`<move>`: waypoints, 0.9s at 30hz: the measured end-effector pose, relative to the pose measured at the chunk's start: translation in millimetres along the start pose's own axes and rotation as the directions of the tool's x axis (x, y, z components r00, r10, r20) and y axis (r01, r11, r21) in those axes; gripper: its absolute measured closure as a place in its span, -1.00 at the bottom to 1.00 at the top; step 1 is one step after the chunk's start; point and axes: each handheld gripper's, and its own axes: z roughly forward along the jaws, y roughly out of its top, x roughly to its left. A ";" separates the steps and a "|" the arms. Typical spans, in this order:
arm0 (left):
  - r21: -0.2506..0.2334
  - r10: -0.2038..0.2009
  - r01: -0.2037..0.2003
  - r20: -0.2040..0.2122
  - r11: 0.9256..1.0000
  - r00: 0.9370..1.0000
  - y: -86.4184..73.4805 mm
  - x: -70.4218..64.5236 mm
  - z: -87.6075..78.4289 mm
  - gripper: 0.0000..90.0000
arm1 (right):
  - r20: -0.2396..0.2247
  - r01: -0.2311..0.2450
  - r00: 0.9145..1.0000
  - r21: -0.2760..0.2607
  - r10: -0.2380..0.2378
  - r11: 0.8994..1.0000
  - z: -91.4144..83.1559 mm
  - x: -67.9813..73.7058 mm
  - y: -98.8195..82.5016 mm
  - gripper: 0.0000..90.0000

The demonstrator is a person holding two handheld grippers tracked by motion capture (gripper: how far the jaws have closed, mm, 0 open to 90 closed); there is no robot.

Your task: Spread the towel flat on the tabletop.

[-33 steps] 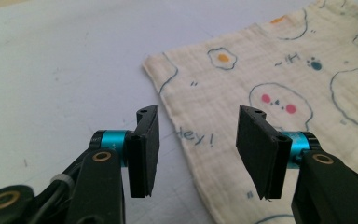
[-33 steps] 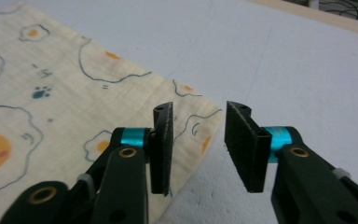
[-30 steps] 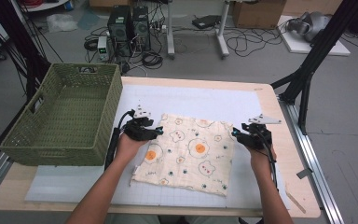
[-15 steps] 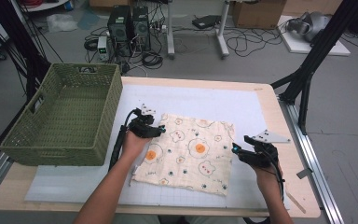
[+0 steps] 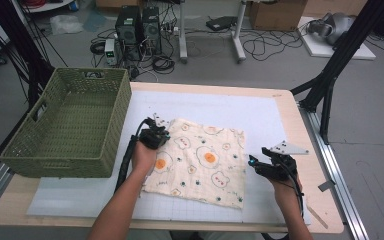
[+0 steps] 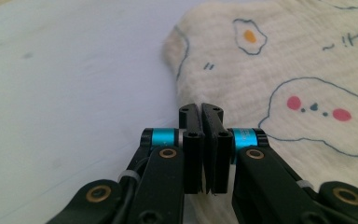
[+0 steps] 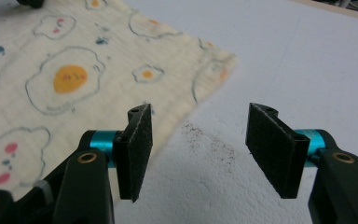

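Since a second ago the right claw (image 5: 258,163) has slid nearer along the cloth's (image 5: 200,162) right edge, released, while the left claw (image 6: 201,112) has just clenched on the far-left corner of this light, floppy cloth lying flat on the desk (image 5: 280,107).

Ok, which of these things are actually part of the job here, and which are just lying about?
In the job:
- egg-print cloth
- left gripper, shut on the cloth's edge
- right gripper, open beside the cloth
- white mat under the cloth

Lying about:
- green basket, possibly for later
- computer towers
- floor cables
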 end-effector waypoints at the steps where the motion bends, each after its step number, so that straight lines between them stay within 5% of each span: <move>1: 0.000 0.000 0.000 0.000 1.000 1.000 0.0 0.0 0.0 0.93 | 0.000 0.000 1.000 0.000 0.000 1.000 0.0 0.0 0.0 -0.10; 3: 0.004 -0.051 0.051 -0.055 0.999 0.997 -7.1 15.5 -6.2 0.92 | 0.016 -0.007 1.000 0.015 0.007 1.000 4.9 3.0 -2.3 -0.10; 7: -0.013 -0.082 0.082 -0.044 0.997 0.996 -14.3 21.5 -10.2 0.90 | 0.000 -0.038 0.999 0.026 0.038 0.999 13.8 7.9 -3.7 -0.08; 9: -0.011 -0.094 0.093 -0.031 0.996 0.995 -14.9 22.2 -11.8 0.51 | -0.046 -0.045 0.998 0.046 0.047 0.998 24.9 17.9 -2.7 0.02; 10: -0.012 -0.115 0.114 -0.026 0.993 0.993 -14.6 22.3 -12.3 0.51 | -0.046 -0.045 0.998 0.046 0.047 0.998 24.9 17.9 -2.7 0.02; 11: -0.010 -0.121 0.121 -0.017 0.993 0.993 -14.4 22.5 -13.1 0.23 | -0.075 -0.021 0.997 0.059 0.025 0.998 32.1 26.9 -1.2 0.10; 12: -0.008 -0.120 0.120 -0.023 0.993 0.993 -14.0 21.9 -14.2 0.23 | -0.075 -0.021 0.997 0.059 0.025 0.998 32.1 26.9 -1.2 0.10; 16: -0.016 -0.121 0.120 -0.020 0.993 0.992 -12.6 19.9 -19.3 -0.01 | -0.121 0.026 0.993 0.142 -0.009 0.990 49.3 40.0 -3.7 0.37; 18: -0.019 -0.121 0.121 -0.019 0.992 0.992 -12.2 19.7 -20.5 -0.02 | -0.135 0.042 0.991 0.142 -0.023 0.989 48.4 40.0 -2.8 0.69; 19: -0.022 -0.119 0.118 -0.015 0.993 0.993 -11.9 19.6 -21.6 -0.02 | -0.135 0.042 0.991 0.142 -0.023 0.989 48.4 40.0 -2.8 0.69; 20: -0.022 -0.117 0.117 -0.009 0.993 0.993 -11.5 18.9 -23.5 -0.02 | -0.144 0.086 0.988 0.163 -0.062 0.983 46.9 42.5 -0.1 0.91; 23: -0.015 -0.110 0.110 0.002 0.994 0.994 -11.4 17.2 -26.1 -0.04 | -0.097 0.158 0.985 0.191 -0.142 0.969 43.8 45.2 2.5 0.94; 27: -0.056 -0.096 0.096 0.007 0.994 0.995 -13.4 13.1 -32.2 0.02 | 0.005 0.176 0.983 0.250 -0.183 0.952 32.2 30.6 -0.2 0.94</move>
